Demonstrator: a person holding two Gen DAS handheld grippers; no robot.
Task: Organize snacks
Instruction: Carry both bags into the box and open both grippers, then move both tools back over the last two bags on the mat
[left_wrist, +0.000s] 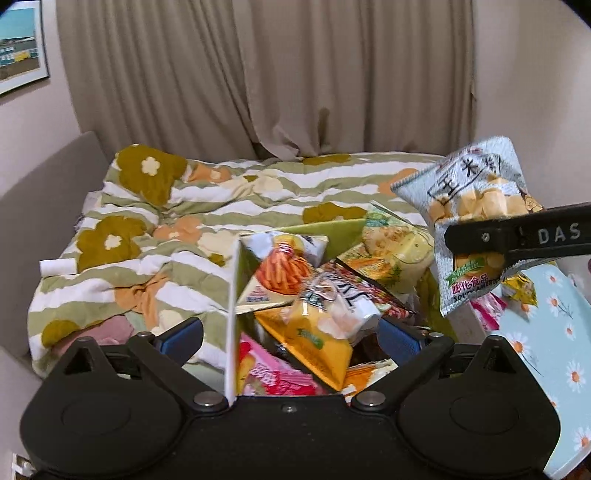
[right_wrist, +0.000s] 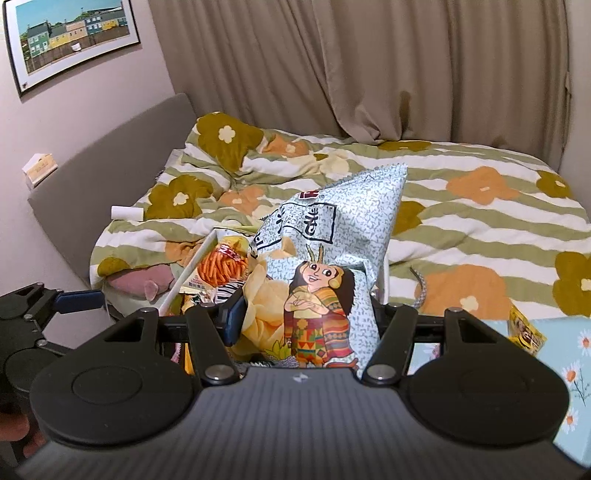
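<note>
Right gripper's (right_wrist: 303, 317) far finger is hidden behind the pale snack bag (right_wrist: 332, 258). Lower packets in the box (left_wrist: 232, 295), beneath the left gripper's (left_wrist: 291, 332) fingers, are mostly buried. Bag print near the fingertips is blurred.

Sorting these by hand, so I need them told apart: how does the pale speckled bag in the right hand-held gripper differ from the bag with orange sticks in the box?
The speckled bag is held upright by the right hand-held gripper; the orange-stick bag lies tilted in the box, ungripped. The speckled bag shows yellow puffs and a cartoon figure; the orange-stick bag shows thin sticks. Both are sealed snack packets.
</note>
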